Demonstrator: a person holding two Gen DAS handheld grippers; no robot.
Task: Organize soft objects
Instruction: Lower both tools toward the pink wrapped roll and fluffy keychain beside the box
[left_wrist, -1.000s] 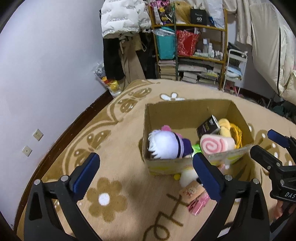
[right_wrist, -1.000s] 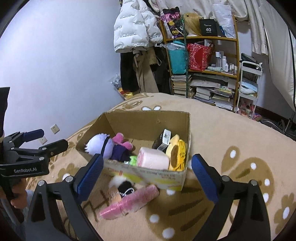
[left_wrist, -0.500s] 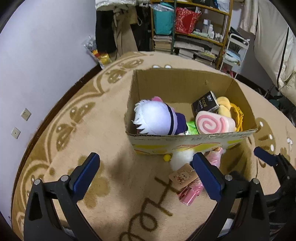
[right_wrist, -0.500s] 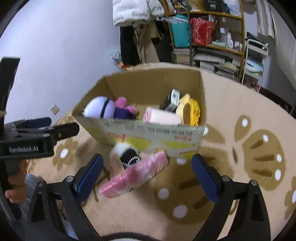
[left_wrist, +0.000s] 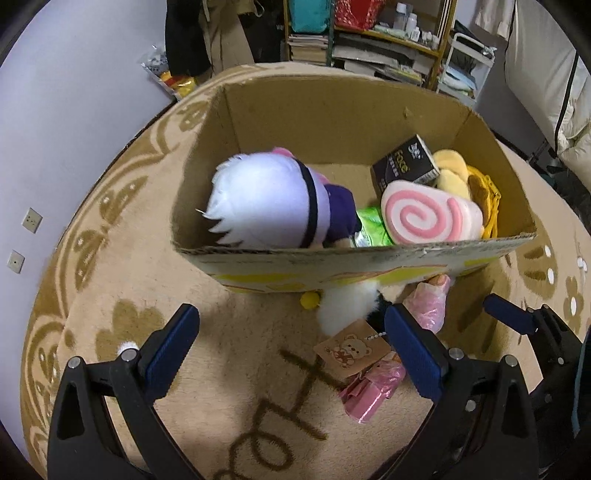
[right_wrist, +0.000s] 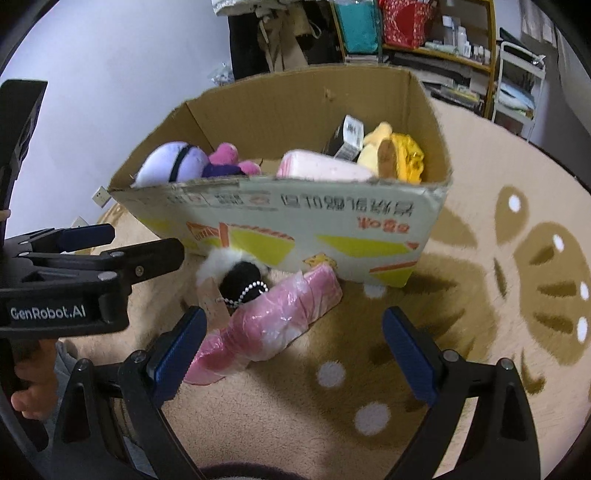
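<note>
An open cardboard box (left_wrist: 332, 271) (right_wrist: 295, 221) stands on the carpet. It holds a white-haired plush doll (left_wrist: 266, 203) (right_wrist: 170, 166), a pink swirl roll cushion (left_wrist: 424, 218) (right_wrist: 321, 170), a yellow plush (left_wrist: 454, 173) (right_wrist: 391, 155) and a black carton (left_wrist: 404, 166). In front of the box lie a pink plastic-wrapped bundle (right_wrist: 280, 317) (left_wrist: 428, 306) and a white and black fluffy toy (right_wrist: 236, 273) (left_wrist: 347, 302) with a bear tag (left_wrist: 351, 350). My left gripper (left_wrist: 291, 332) is open and empty above the carpet, left of the toy. My right gripper (right_wrist: 293, 332) is open, with the bundle's lower end at its left finger.
The beige patterned carpet (left_wrist: 147, 295) spreads around the box. A purple wall (left_wrist: 55, 129) with sockets runs on the left. Shelves (left_wrist: 388, 33) packed with books and bags, and a white trolley (right_wrist: 517, 81), stand behind the box. A hand (right_wrist: 29, 395) holds the left gripper's handle.
Both grippers have dropped lower and moved closer to the box and the items in front of it. Both stay open. Nothing was picked up.
</note>
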